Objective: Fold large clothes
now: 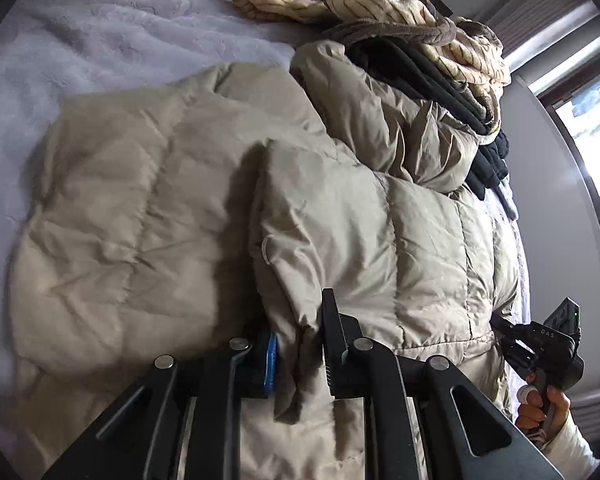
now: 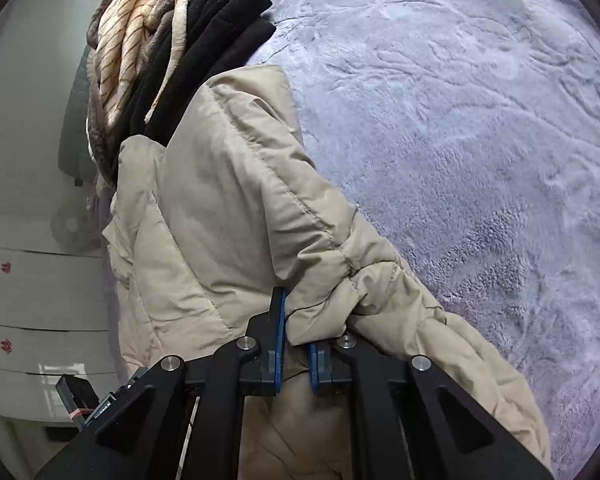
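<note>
A beige quilted puffer jacket (image 1: 148,208) lies on a lilac fleece bed cover (image 1: 100,40). My left gripper (image 1: 300,344) is shut on a fold of the jacket's edge and holds it lifted over the rest of the jacket. My right gripper (image 2: 298,340) is shut on another bunched part of the jacket (image 2: 228,200), beside the bed cover (image 2: 480,140). The right gripper, held in a hand, also shows at the right edge of the left wrist view (image 1: 500,326).
A pile of other clothes, cream striped (image 1: 380,0) and black (image 1: 432,80), lies at the jacket's far end; it also shows in the right wrist view (image 2: 172,40). A window (image 1: 588,120) is at the right. White drawers (image 2: 28,300) stand beside the bed.
</note>
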